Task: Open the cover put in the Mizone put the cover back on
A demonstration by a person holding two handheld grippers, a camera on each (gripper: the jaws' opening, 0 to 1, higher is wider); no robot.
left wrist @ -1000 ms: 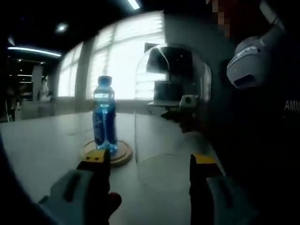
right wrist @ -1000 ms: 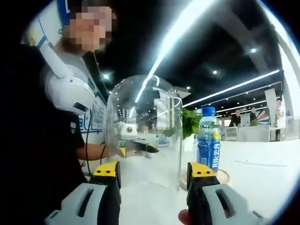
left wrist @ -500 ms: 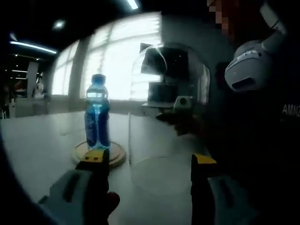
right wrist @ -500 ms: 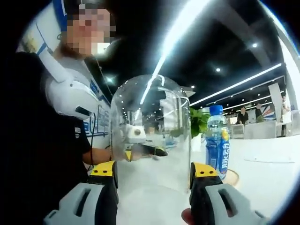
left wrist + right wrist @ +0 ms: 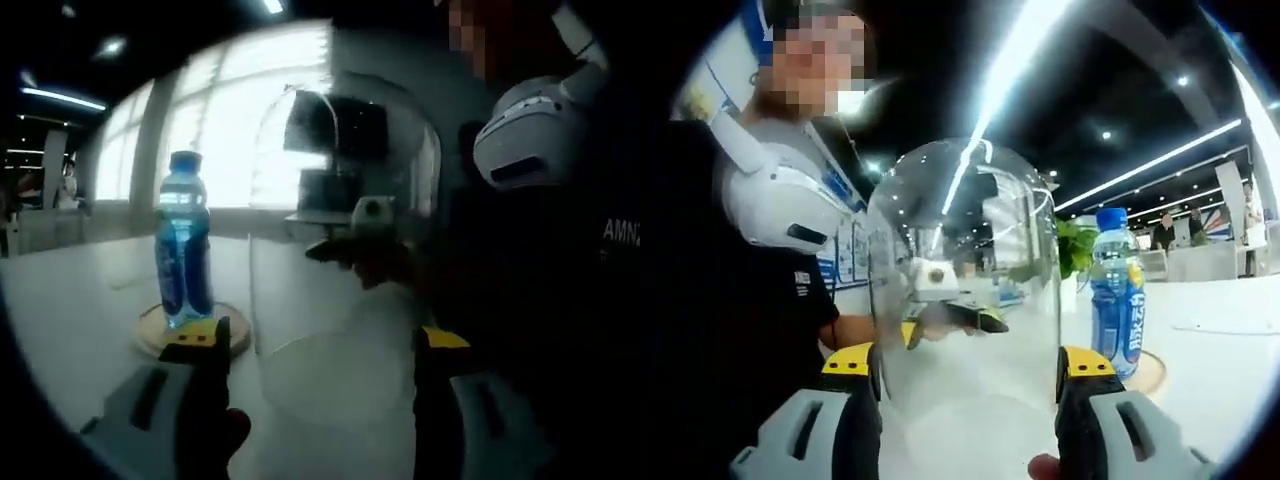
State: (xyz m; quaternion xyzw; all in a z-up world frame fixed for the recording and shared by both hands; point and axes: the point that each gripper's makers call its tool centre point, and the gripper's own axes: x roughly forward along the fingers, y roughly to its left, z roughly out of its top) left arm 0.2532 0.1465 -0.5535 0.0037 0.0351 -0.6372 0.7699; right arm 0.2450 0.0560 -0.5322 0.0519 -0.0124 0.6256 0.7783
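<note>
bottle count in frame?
1. The Mizone bottle stands upright on the wooden base, beside the glass cover, not under it. No others visible.

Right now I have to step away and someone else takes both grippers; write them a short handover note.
Left gripper: jaws spread either side of the clear glass dome cover; grip cannot be confirmed.
Right gripper: jaws likewise flank the dome from the opposite side.
The dome is off the round wooden base, beside it over the white table.
The blue Mizone bottle stands upright on the base.
Done: cover removed, bottle placed.
Left: bring the dome over the bottle and set it on the base.
</note>
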